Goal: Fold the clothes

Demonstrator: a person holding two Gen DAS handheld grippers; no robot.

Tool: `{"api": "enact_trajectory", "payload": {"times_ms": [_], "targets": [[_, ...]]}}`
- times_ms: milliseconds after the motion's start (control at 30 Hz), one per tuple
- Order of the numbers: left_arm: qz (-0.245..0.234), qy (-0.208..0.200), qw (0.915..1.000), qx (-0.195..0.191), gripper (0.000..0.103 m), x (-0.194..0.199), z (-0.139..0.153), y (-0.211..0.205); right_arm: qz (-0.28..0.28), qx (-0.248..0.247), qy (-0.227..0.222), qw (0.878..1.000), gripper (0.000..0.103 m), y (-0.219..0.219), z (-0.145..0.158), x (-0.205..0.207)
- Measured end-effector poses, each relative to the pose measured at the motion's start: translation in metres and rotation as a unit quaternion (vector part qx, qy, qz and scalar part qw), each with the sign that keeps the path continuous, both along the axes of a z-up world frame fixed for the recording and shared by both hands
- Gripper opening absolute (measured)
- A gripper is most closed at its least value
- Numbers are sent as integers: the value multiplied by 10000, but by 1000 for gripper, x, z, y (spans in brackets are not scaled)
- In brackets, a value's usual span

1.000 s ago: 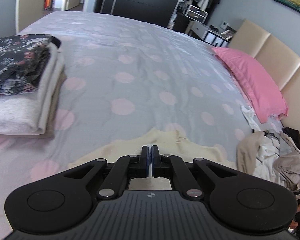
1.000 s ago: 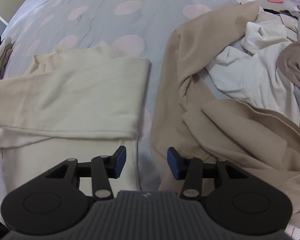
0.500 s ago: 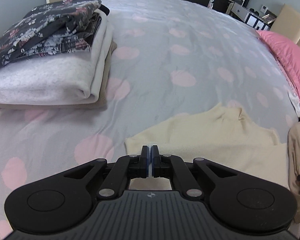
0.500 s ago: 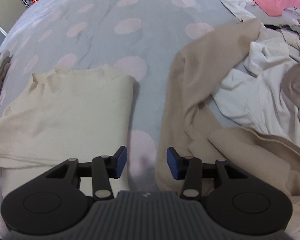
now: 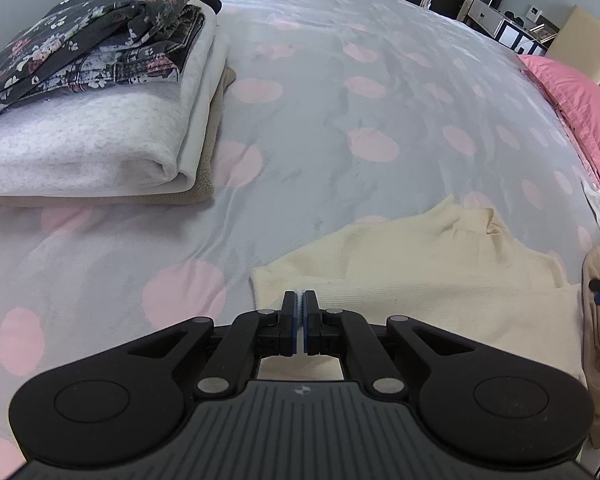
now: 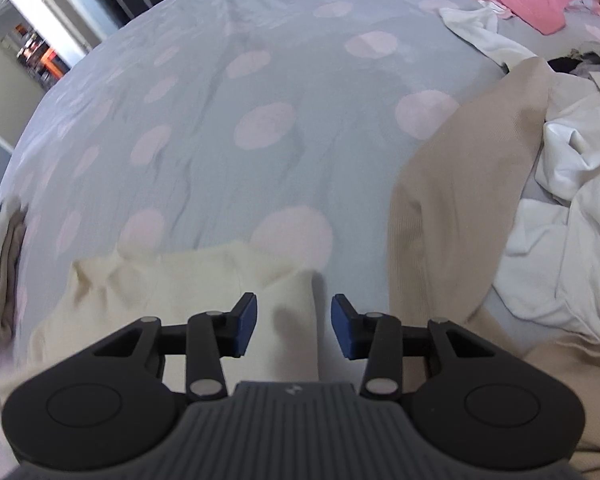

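Observation:
A cream sweater (image 5: 440,268) lies partly folded on the grey bedspread with pink dots (image 5: 340,100). My left gripper (image 5: 300,300) is shut over the sweater's near left edge; whether cloth is between the pads I cannot tell. In the right wrist view the same sweater (image 6: 188,284) lies below my right gripper (image 6: 293,310), which is open and empty above the sweater's right edge.
A stack of folded clothes (image 5: 100,100) topped by a dark floral garment sits at the left. A heap of unfolded beige and white clothes (image 6: 520,184) lies at the right. A pink pillow (image 5: 580,108) is by the headboard.
Both grippers have moved forward along the sweater toward its collar. The left gripper has swung left, bringing the folded stack closer. The jaws have not changed.

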State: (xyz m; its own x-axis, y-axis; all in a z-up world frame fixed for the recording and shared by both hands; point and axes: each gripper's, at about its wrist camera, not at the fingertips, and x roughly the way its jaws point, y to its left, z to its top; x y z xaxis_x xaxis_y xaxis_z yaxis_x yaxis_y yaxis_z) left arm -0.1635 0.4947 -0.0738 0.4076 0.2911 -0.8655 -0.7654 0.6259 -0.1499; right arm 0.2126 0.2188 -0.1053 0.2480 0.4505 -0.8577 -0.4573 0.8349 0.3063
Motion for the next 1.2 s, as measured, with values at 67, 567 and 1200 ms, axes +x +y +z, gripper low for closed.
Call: {"api": "enact_trajectory", "payload": {"times_ms": [67,567,1200], "targets": [[-1,22,10000,-19,1,0,-3,1,-150,60,53,9999,45,6,-3,11],[-158,-261,9993,-215,1,7,-12,7,-195,-666,-367,9969,6,39,-33,26],[-158,183,9985,-499,31,-6,-39,-5,1173,-906,-780,9859,19,14,-4,-24]]}}
